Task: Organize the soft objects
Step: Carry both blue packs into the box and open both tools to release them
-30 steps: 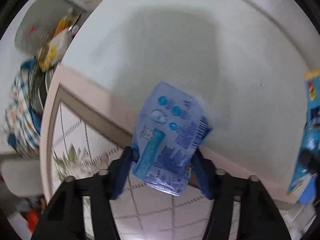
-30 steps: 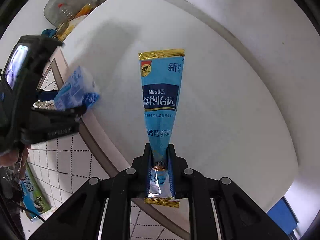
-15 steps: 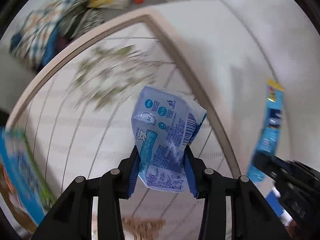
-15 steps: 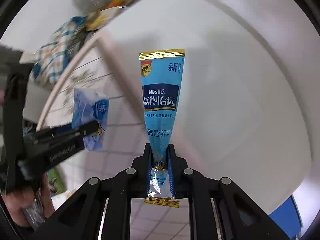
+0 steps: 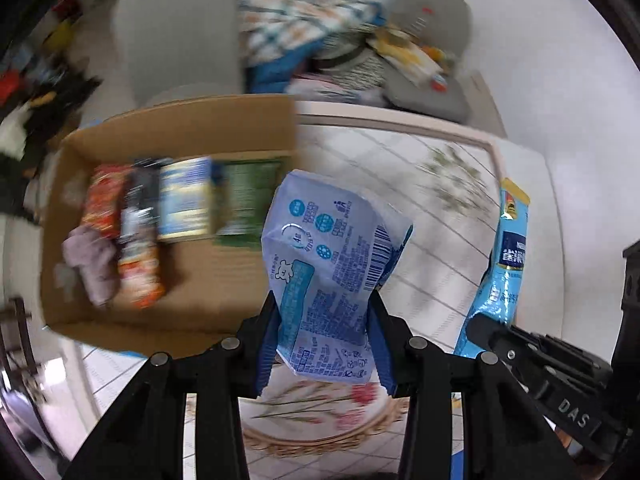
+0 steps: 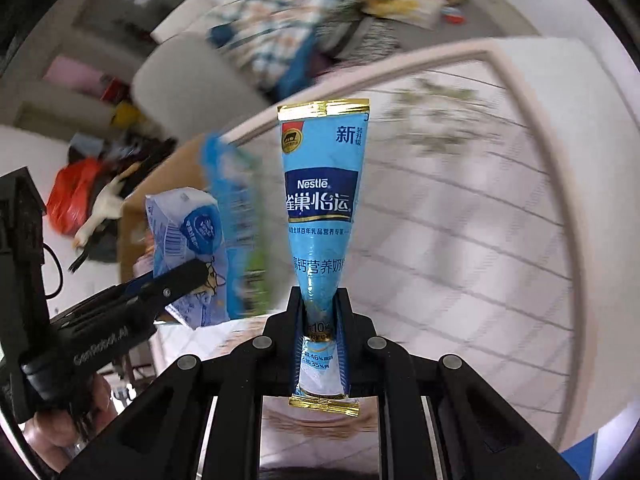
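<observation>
My left gripper (image 5: 324, 336) is shut on a light blue tissue pack (image 5: 332, 264) and holds it in the air above the table, just right of an open cardboard box (image 5: 240, 280). The box holds several packets and a grey soft item (image 5: 90, 264). My right gripper (image 6: 320, 320) is shut on the lower end of a blue Nestle sachet (image 6: 322, 196), which stands upright. The sachet also shows in the left wrist view (image 5: 508, 256), right of the tissue pack. The left gripper with the pack shows in the right wrist view (image 6: 188, 232), to the left.
A tablecloth (image 5: 440, 248) with a grid and plant print covers the table. Behind it stand a grey chair (image 5: 176, 48) and a pile of checked cloth and bags (image 5: 304, 28). Clutter lies on the floor at the far left (image 6: 80, 196).
Both grippers have swung left, away from the white wall, with their items still held. The cardboard box has come into view ahead of the left gripper.
</observation>
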